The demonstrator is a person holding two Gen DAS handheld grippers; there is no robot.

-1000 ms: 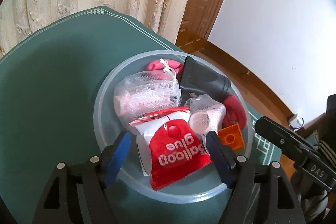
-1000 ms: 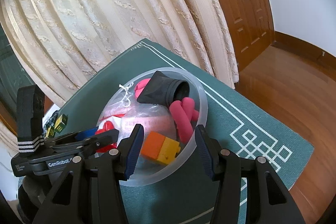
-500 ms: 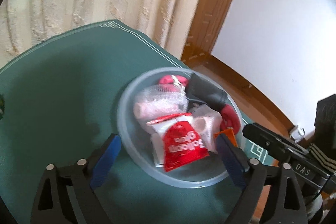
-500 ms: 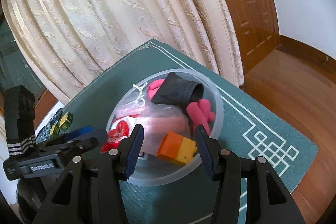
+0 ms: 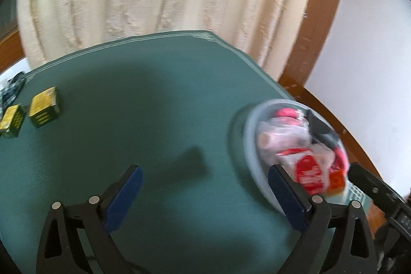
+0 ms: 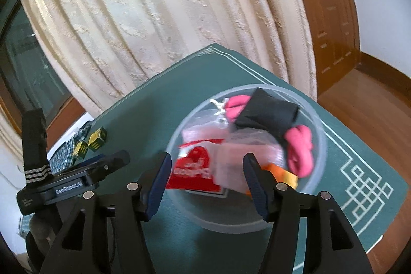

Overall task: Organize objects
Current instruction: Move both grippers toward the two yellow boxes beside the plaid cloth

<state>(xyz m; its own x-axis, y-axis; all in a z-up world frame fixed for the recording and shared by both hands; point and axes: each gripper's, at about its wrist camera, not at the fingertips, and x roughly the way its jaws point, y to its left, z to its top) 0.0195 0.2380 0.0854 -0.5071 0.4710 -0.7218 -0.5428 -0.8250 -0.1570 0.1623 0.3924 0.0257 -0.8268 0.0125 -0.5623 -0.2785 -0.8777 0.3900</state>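
Observation:
A clear plastic bowl (image 6: 318, 145) on the green table mat holds a red balloon-glue packet (image 6: 195, 171), mesh bags (image 6: 239, 145), a black pouch (image 6: 267, 114), pink pieces (image 6: 300, 150) and an orange-yellow brick (image 6: 285, 175). My right gripper (image 6: 207, 166) hovers over the bowl's near side, its jaws opening with nothing pressed between them. In the blurred left wrist view the bowl (image 5: 250, 145) lies at the right, beyond the right fingertip. My left gripper (image 5: 205, 186) is over bare mat, its jaws wide and still opening, empty.
Two small yellow-and-black boxes (image 5: 45, 107) (image 5: 11, 121) sit near the mat's left edge beside checked cloth (image 6: 64, 158). A cream curtain hangs behind the table, a wooden door and floor lie to the right. The left gripper's body (image 6: 77, 184) stands left of the bowl.
My left gripper let go of the red packet, swung left away from the bowl and opened wide. My right gripper drew back slightly and its jaws widened a little.

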